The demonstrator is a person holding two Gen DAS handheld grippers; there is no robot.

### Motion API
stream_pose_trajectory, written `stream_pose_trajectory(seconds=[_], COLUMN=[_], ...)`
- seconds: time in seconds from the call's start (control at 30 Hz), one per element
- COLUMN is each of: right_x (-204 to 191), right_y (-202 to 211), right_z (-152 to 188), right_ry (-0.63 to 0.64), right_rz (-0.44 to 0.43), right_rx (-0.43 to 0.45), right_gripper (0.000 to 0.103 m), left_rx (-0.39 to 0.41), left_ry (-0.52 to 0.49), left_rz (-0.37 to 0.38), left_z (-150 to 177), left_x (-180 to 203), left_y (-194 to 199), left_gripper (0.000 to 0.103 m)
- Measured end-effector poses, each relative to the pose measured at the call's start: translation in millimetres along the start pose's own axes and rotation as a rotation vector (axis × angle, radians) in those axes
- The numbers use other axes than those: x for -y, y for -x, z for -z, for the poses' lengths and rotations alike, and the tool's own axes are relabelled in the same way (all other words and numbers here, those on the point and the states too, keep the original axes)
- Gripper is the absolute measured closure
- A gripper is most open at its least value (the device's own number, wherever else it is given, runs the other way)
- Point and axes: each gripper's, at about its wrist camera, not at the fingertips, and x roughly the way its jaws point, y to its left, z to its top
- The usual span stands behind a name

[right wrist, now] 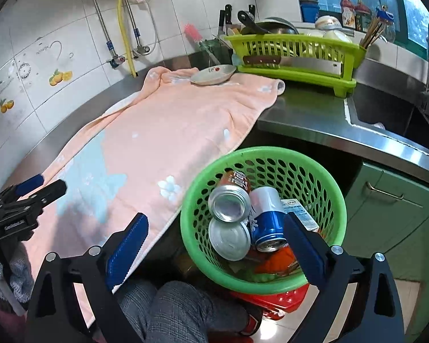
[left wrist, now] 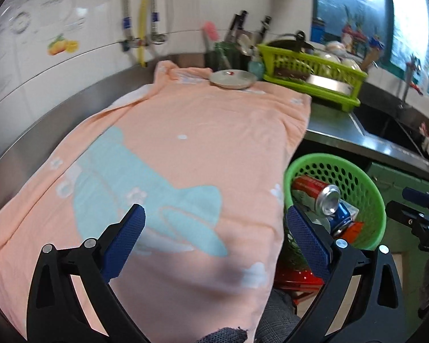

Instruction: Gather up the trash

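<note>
The trash lies in the round green perforated plastic basket, which stands on a red plastic stool just beside the worktop: an orange drink can, a blue drink can and a silver can, with wrappers under them. Your right tongs hang over the basket with jaws wide and nothing between them; your left tongs are also wide and empty, over the peach towel. I see no trash left on the towel, so collecting looks near its end. Next, look over the worktop for a remaining piece. The pale shallow dish and the lime-green dish rack are not trash; keep away from them.
</note>
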Motion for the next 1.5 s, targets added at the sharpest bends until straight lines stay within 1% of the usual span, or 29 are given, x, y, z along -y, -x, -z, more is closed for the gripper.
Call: stream_pose_trajectory(seconds=[0.13,0.2,0.37,0.5,0.77,1.0,1.17,1.5], right_x=[-7.8,-10.9,-14.9,-13.8,-14.6,-19.7,-24.5,-22.4], right_y=[4.6,7.6,12.1,17.6,24.7,27.0,28.1,29.0], right_z=[1.1,1.7,6.5,8.0,7.6,7.1,7.5,7.3], right_ry=[-0.001,0.002,0.007,0.0,-0.011,0.002,0.02,0.014], right_rz=[-0.009,0.001,0.007,0.011,0.013,-0.007,-0.002,-0.005], right_rx=[0.008,0.019,0.026,0.034,0.06,0.071,0.082,0.087], right_gripper=[0.011,0.011,0.011,0.011,0.011,0.011,0.011,0.011], left_rx=[0.025,0.043,0.07,0.083,0.093,0.099,0.109,0.127], left_ry=[0.026,0.031,0.044,0.02,0.033,0.058,0.057,0.051], left_rz=[-0.019,-0.025,-0.005,0.009,0.023,0.007,-0.004,-0.011], left_z=[2.8,4.1,7.6,10.0,12.8,16.9,17.2,16.7], left_x=[-12.6,-13.6,-12.1,-4.8,-6.4,-14.9,-15.1,-13.6], left_y=[13.6,19.8,28.5,32.8,37.9,42.6,47.3,53.1], left_gripper=[0.005,0.005,0.005,0.005,0.005,0.005,0.005,0.005])
